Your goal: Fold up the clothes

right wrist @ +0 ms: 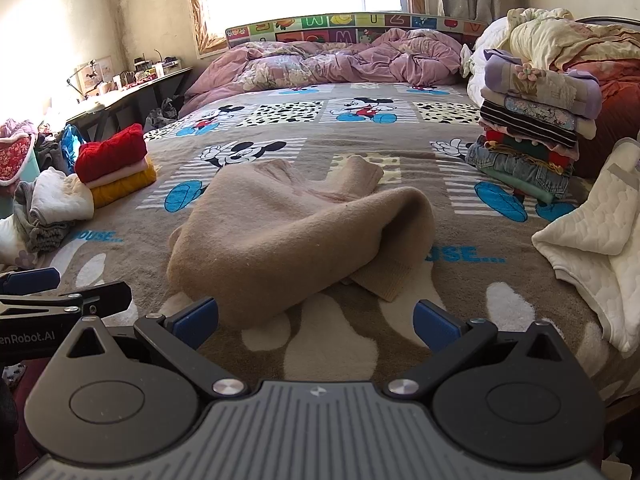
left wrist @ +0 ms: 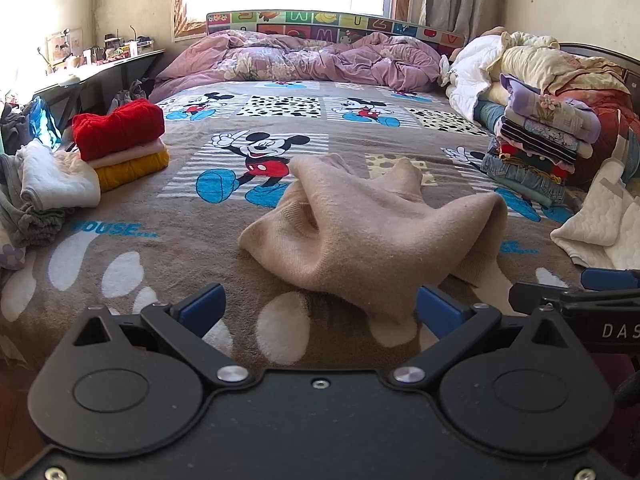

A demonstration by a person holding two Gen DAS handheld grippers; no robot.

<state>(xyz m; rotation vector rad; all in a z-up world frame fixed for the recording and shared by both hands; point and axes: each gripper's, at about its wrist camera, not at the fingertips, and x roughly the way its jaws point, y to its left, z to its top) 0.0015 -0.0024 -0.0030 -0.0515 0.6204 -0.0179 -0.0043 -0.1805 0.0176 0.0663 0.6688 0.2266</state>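
Crumpled beige sweater [left wrist: 360,224] on the bed [left wrist: 120,280], soft, limp and light, likely best pinched at the near ribbed hem corners, with left hand-held gripper [left wrist: 320,310] and right hand-held gripper [right wrist: 316,320] spread, empty.

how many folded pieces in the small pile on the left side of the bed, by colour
red folded sweater: 1
pink folded piece: 1
yellow folded piece: 1
total: 3
The beige sweater in the middle of the bed is not folded yet and is not counted.
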